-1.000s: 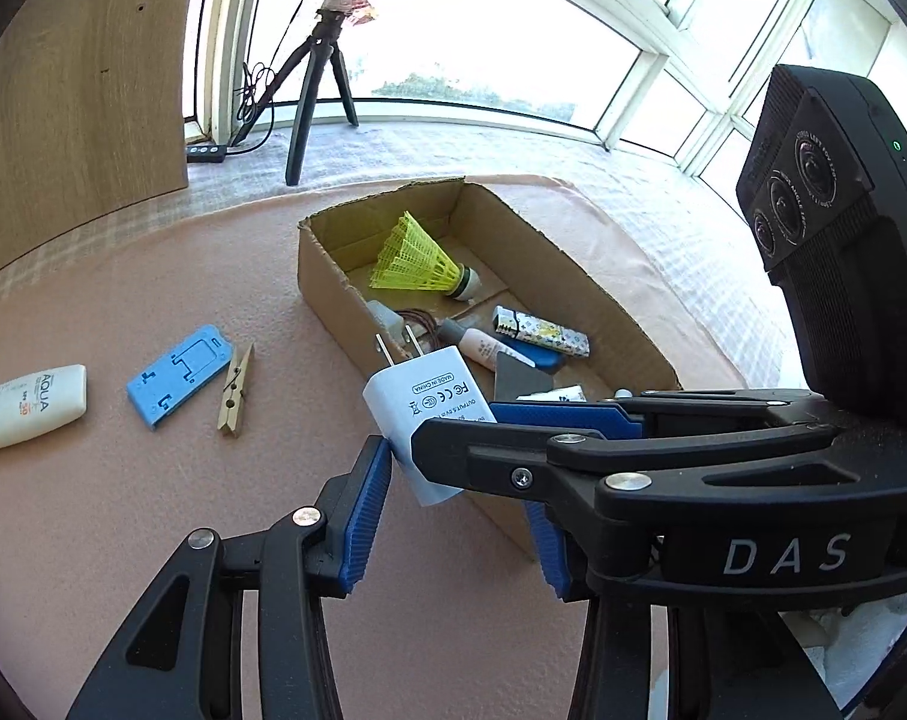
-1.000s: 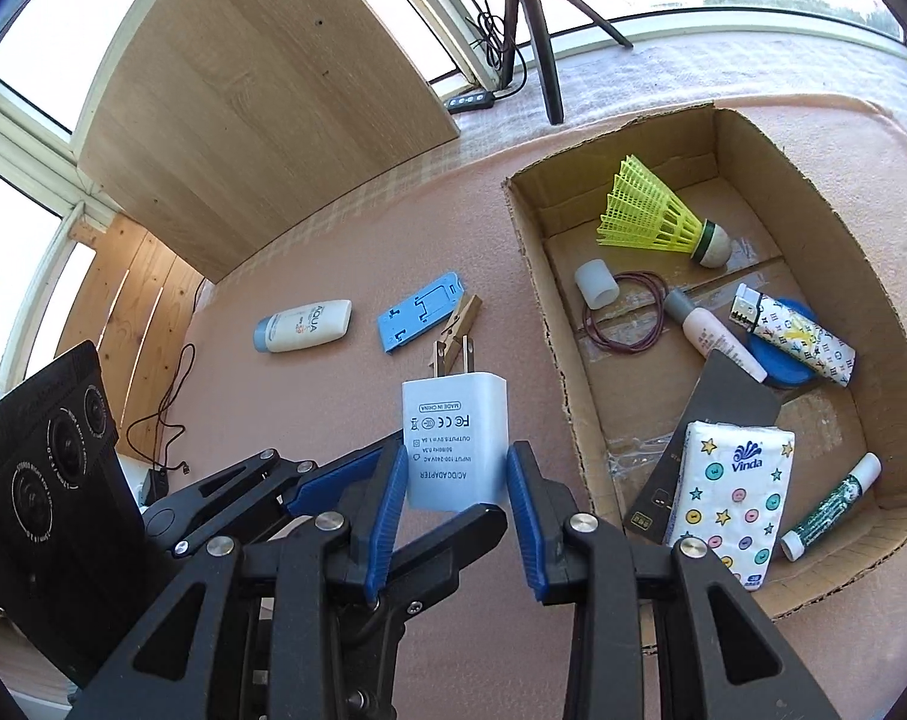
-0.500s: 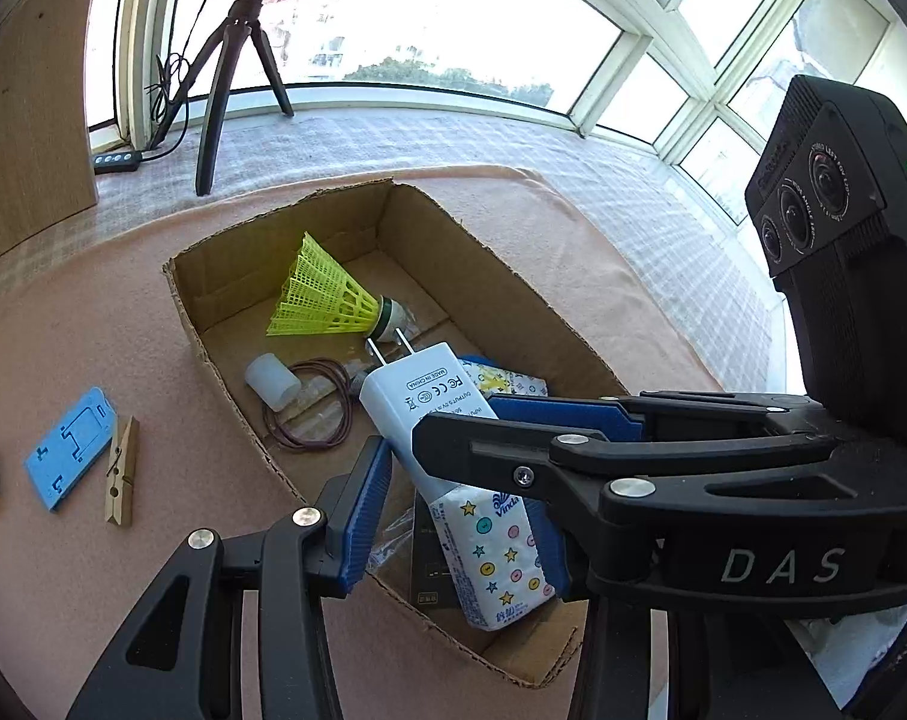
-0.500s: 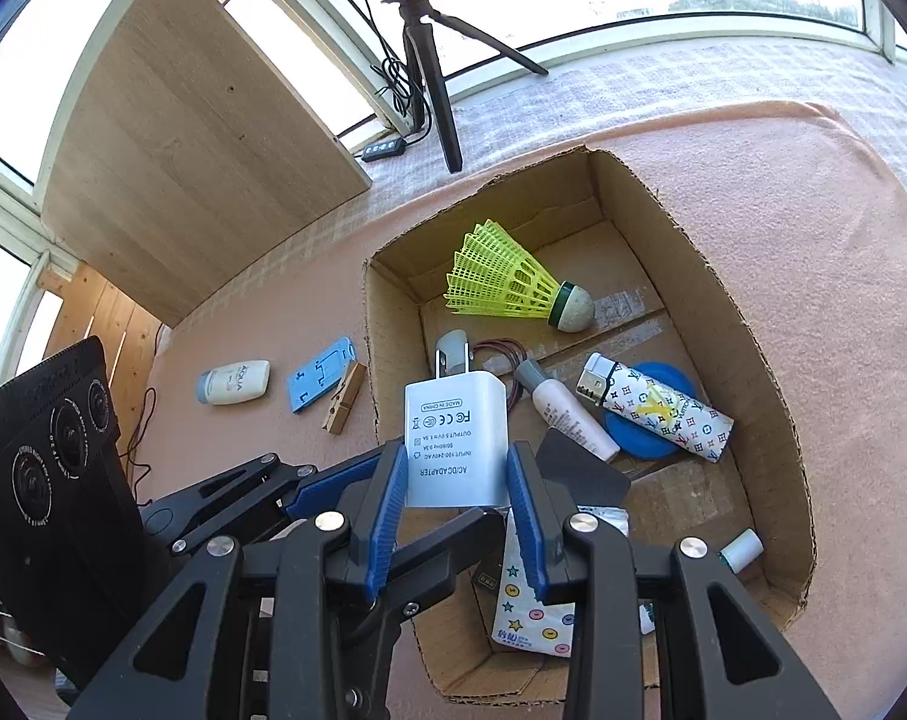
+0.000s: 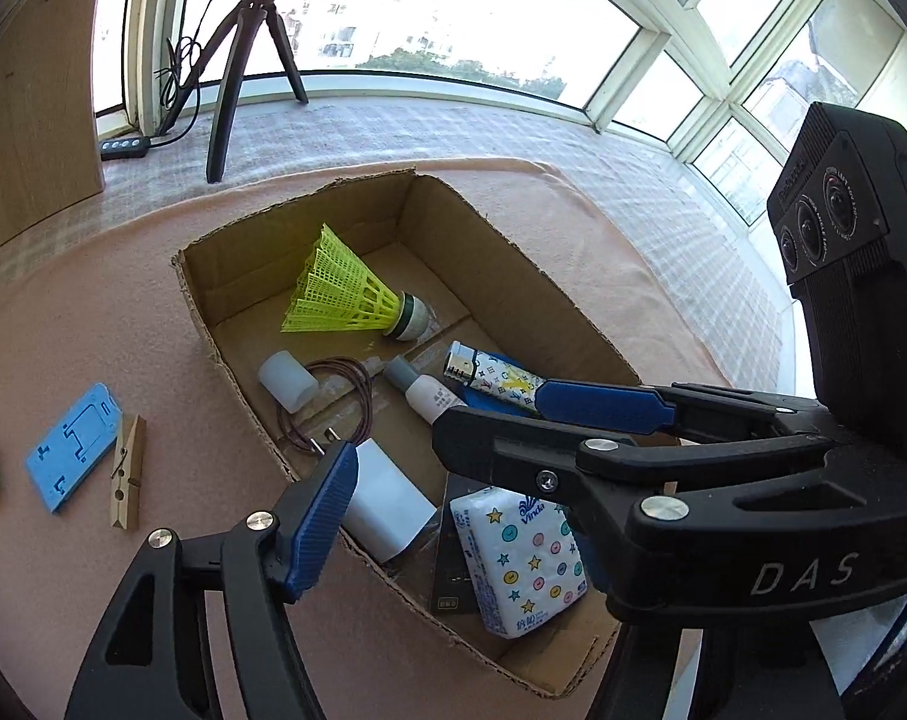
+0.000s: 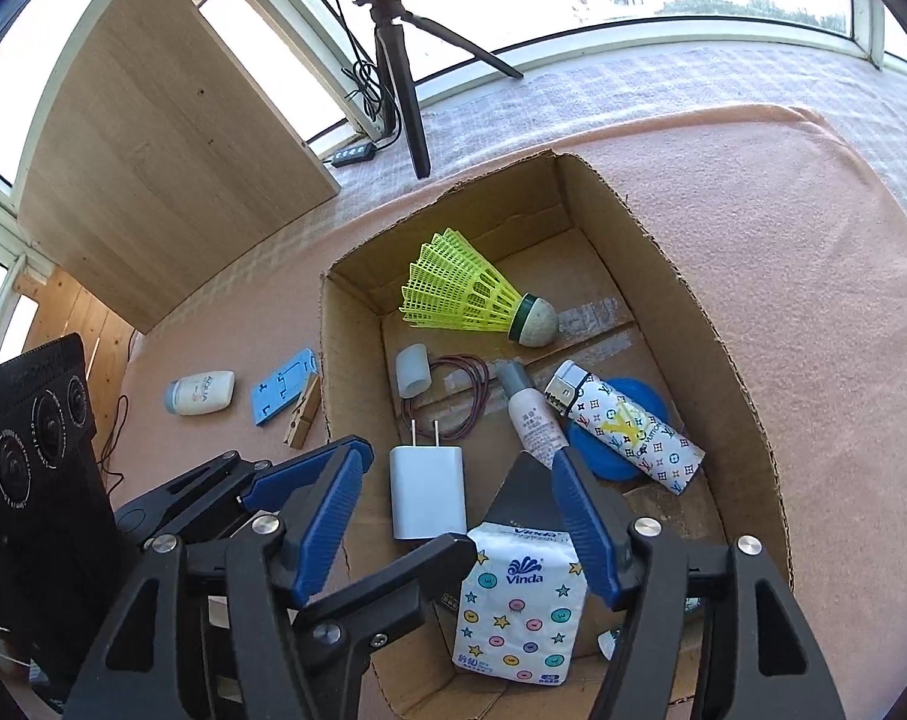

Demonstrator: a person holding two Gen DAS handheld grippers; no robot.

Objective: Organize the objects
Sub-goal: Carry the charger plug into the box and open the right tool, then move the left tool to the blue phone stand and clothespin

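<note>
Left wrist view: one cardboard box (image 5: 549, 300), one shuttlecock (image 5: 345, 294), one white charger (image 5: 387, 504) lying inside. Left gripper (image 5: 453, 468) jaws opening, gripping nothing.

Right wrist view: one charger (image 6: 426, 492) on the box floor; right gripper (image 6: 459, 516) jaws opening, pads clear of it.

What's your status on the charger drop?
Both tongs, left and right, opening, nothing gripped. White charger lying in cardboard box beside tissue pack. Nothing blocking.
</note>
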